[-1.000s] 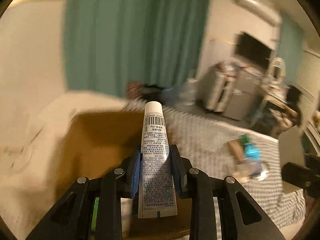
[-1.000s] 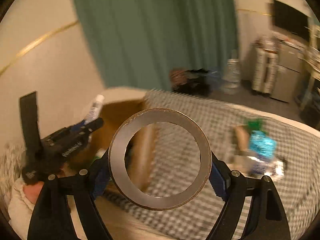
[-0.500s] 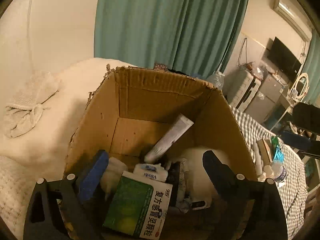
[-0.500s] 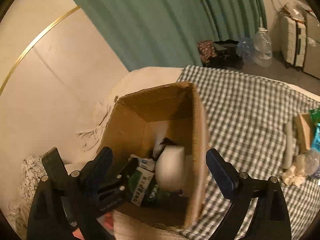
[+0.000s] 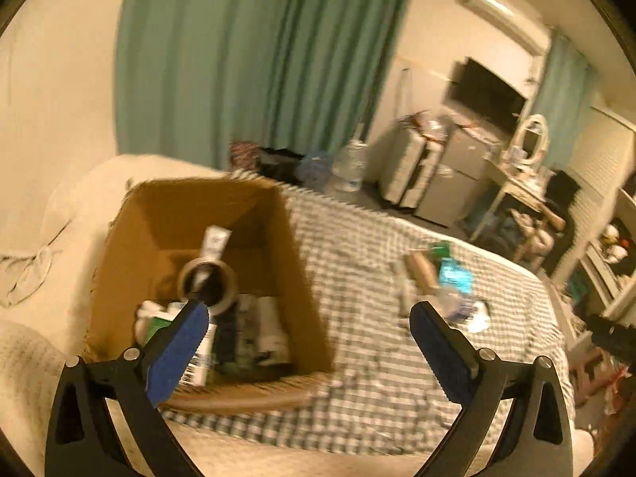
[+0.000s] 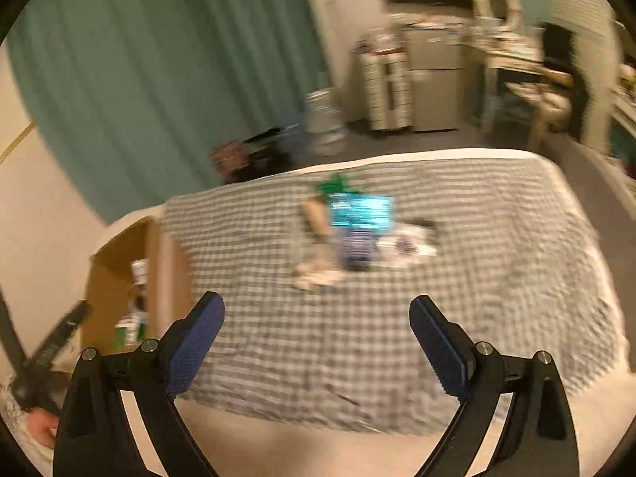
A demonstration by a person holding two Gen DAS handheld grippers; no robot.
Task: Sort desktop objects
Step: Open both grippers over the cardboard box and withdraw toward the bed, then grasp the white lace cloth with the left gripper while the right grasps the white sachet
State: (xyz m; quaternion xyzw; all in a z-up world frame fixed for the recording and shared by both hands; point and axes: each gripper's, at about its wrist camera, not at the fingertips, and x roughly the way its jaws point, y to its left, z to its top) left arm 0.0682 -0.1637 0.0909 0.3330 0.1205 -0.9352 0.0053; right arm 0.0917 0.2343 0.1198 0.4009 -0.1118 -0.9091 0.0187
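Note:
An open cardboard box (image 5: 302,278) stands on the bed at the left; it also shows in the right wrist view (image 6: 115,266). Inside it lie a tape ring (image 5: 206,284), a white tube (image 5: 214,242), a green-and-white carton (image 5: 159,324) and other small items. My left gripper (image 5: 306,332) is open and empty, above the box's near right side. My right gripper (image 6: 316,326) is open and empty over the checked blanket (image 6: 477,278). A pile of loose items (image 6: 357,230) with a bright blue packet (image 6: 361,212) lies ahead of it.
The pile also shows in the left wrist view (image 5: 441,282). A teal curtain (image 5: 254,59) hangs behind the bed. Drawers (image 6: 387,91), a cabinet (image 6: 435,79) and a cluttered desk (image 6: 520,63) stand at the back right. The left gripper (image 6: 51,349) shows at the right view's left edge.
A second ago the left gripper held the white tube and the right held the tape ring. Both now lie in the box, and both grippers have drawn back rightward, open.

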